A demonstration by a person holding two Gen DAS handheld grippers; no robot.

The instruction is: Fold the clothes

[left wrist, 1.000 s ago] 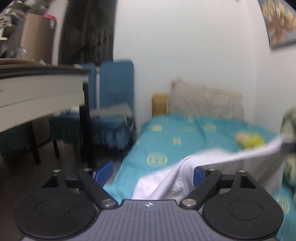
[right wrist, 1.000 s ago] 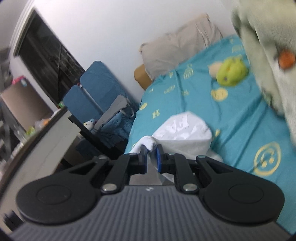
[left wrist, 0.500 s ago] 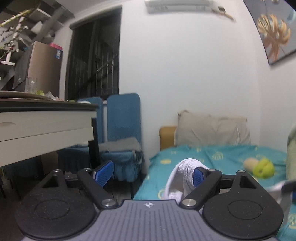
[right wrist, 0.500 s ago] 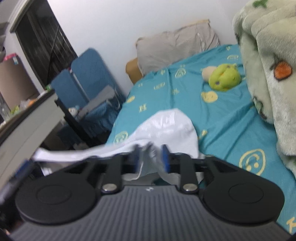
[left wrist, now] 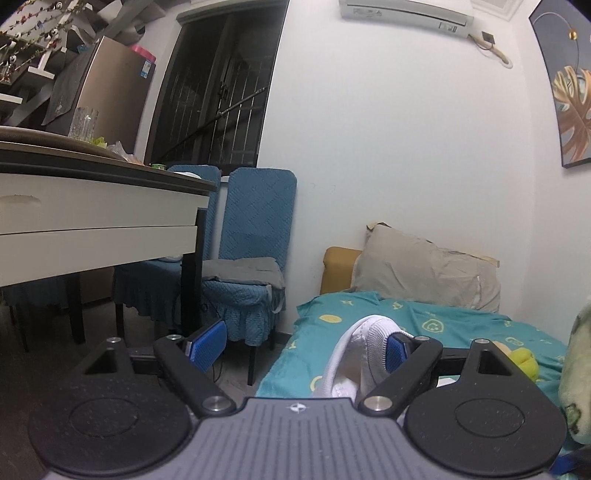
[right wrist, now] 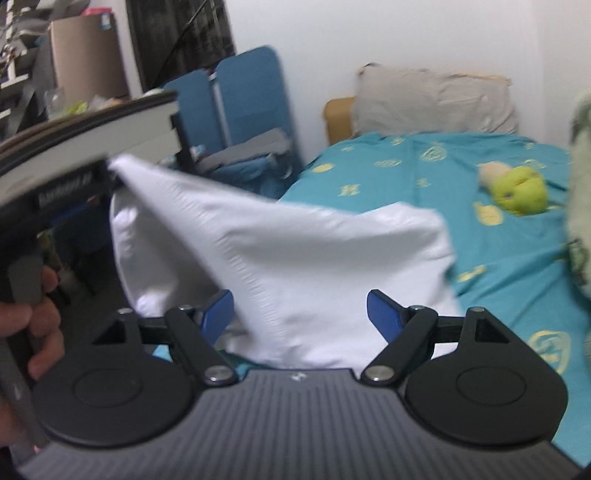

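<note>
Here, white garment [right wrist: 295, 258] on bed [right wrist: 498, 229].

Count, both views:
- white garment [right wrist: 295, 258]: 1
- bed [right wrist: 517, 236]: 1
- pillow [left wrist: 424, 273]: 1
- green plush toy [right wrist: 521, 190]: 1
- blue chairs [left wrist: 255, 236]: 2
- worktop [left wrist: 92, 206]: 1
- wall picture [left wrist: 570, 92]: 1
- air conditioner [left wrist: 406, 13]: 1
- claws: 2, left claw [left wrist: 301, 345], right claw [right wrist: 301, 314]

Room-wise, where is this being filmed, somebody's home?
Most likely a small bedroom in a home: a bed with a teal sheet, a pillow against the wall, and a green plush toy lying on the sheet.
</note>
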